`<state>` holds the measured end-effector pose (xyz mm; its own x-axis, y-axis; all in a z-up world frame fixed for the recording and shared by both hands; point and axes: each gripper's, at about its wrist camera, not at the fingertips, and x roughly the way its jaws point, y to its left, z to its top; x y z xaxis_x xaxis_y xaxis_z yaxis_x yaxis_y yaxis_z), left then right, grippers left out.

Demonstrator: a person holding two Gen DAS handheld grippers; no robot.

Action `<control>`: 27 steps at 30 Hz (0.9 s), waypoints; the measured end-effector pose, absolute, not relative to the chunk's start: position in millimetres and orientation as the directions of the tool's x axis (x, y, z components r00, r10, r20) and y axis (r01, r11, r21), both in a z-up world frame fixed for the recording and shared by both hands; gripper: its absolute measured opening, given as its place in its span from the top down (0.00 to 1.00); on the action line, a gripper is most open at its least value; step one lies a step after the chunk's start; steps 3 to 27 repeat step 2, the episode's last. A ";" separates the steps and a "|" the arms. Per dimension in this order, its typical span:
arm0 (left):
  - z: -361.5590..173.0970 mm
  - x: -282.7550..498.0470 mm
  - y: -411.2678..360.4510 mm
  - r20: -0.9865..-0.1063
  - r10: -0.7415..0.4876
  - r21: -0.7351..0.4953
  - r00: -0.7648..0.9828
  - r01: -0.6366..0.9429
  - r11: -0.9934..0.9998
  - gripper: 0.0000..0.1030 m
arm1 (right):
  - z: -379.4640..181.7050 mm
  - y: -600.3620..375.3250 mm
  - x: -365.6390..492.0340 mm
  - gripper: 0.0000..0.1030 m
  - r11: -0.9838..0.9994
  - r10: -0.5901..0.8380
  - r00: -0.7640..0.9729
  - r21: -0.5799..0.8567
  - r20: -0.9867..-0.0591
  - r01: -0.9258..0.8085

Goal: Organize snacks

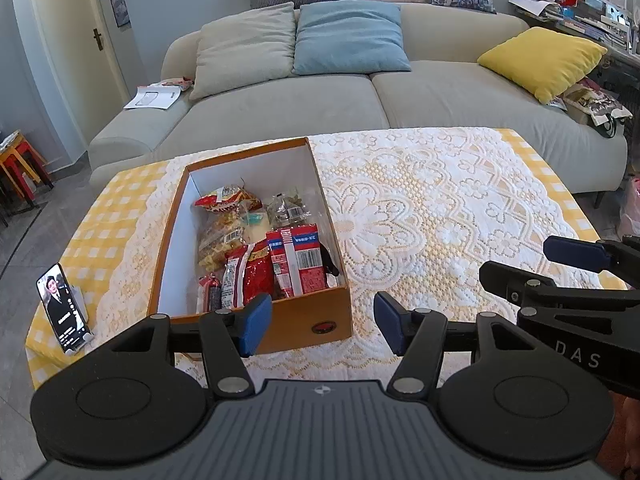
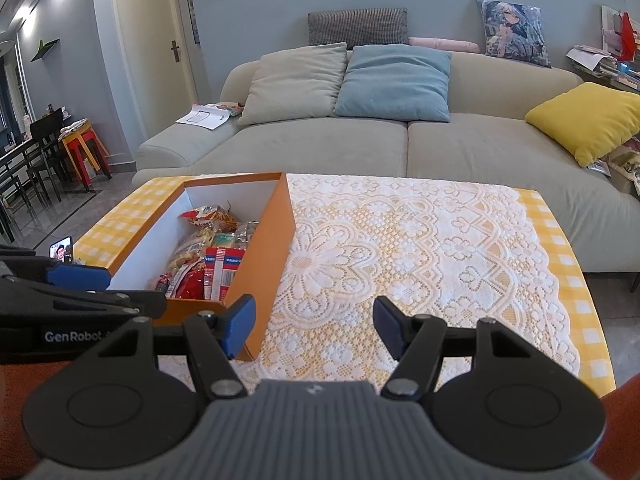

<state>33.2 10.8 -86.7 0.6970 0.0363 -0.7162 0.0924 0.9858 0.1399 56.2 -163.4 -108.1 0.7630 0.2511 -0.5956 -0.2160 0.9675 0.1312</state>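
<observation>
Sitting inside the box [image 1: 244, 320], all snacks [image 1: 256, 248] are packed toward its near end: red carton [image 1: 298, 262] upright w/ barcode facing out, red foil bag [image 1: 256, 276] just left of it, clear bags of yellowish pieces [image 1: 218, 240] behind, red-yellow bag [image 1: 224, 200] furthest back. Far part of box floor shows bare white. Box = orange outside, white inside, no lid on; stands on left half of lace cloth [image 1: 440, 208], long axis running away from cam.

Left gripper [image 1: 318, 322]: jaws wide, nothing between pads; left pad [image 1: 254, 322] overlaps box's near wall in view, contact can't tell. Right pad over bare lace, just right of box corner.

Right gripper [image 2: 314, 330]: jaws wide too, nothing held. Hovers over lace right of box; its left pad [image 2: 240, 326] overlaps box's near right corner in view. Grippers side by side, close; each shows at the edge of the other's cam.

Lace cloth lies over yellow check cloth [image 1: 116, 208] on table. Phone [image 1: 62, 308] w/ lit screen propped upright at table's left front corner, apart from box.

Behind table: grey sofa [image 1: 280, 112] w/ beige, blue and yellow cushions [image 1: 544, 60]; paper booklet [image 1: 154, 98] on its left arm. Red/yellow stools [image 2: 84, 148] far left.
</observation>
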 end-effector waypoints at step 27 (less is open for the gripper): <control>-86.5 32.9 10.6 -0.713 0.038 0.144 0.700 0.093 0.985 0.32 | -108.0 -163.2 56.3 0.38 0.968 0.251 0.763 0.131 -0.595 -0.215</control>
